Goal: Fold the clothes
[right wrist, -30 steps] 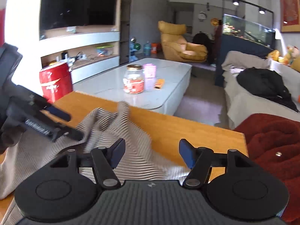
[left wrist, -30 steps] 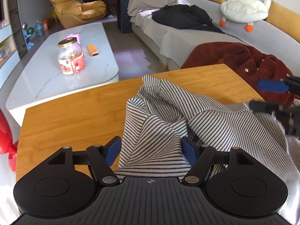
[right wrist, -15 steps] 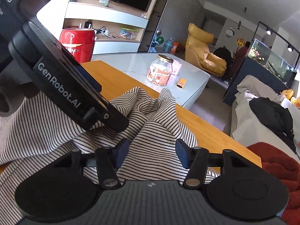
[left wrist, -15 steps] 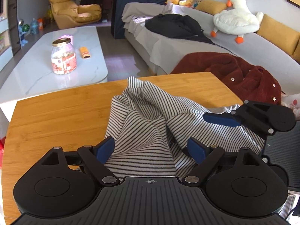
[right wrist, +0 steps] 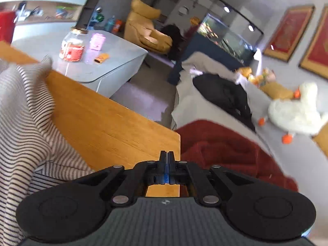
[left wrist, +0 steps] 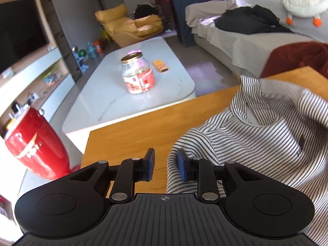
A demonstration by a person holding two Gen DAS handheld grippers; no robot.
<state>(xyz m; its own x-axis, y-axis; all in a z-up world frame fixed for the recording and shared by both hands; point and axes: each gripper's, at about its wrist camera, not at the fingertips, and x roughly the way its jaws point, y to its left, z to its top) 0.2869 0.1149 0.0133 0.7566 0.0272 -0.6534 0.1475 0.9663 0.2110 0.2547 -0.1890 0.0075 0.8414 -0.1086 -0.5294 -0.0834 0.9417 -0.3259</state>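
A black-and-white striped garment [left wrist: 256, 135] lies bunched on the wooden table [left wrist: 131, 135], filling the right of the left wrist view. My left gripper [left wrist: 165, 167] is partly open; the garment's left edge hangs against its right pad and nothing is pinched. In the right wrist view the same striped garment [right wrist: 22, 119] lies at the left on the table [right wrist: 106, 127]. My right gripper [right wrist: 167, 164] is shut with nothing visible between its pads, over the table's far right corner, apart from the cloth.
A red can-shaped object [left wrist: 34, 143] stands left of the table. A white coffee table [left wrist: 131, 90] with a glass jar [left wrist: 137, 75] lies beyond. A dark red coat [right wrist: 225, 149] lies against the sofa by the table's right edge. A plush duck [right wrist: 295, 112] sits on the sofa.
Both grippers swung apart: the left turned left and narrowed its jaws, the cloth now at its right. The right gripper shut and moved right, off the garment, which was between its fingers.
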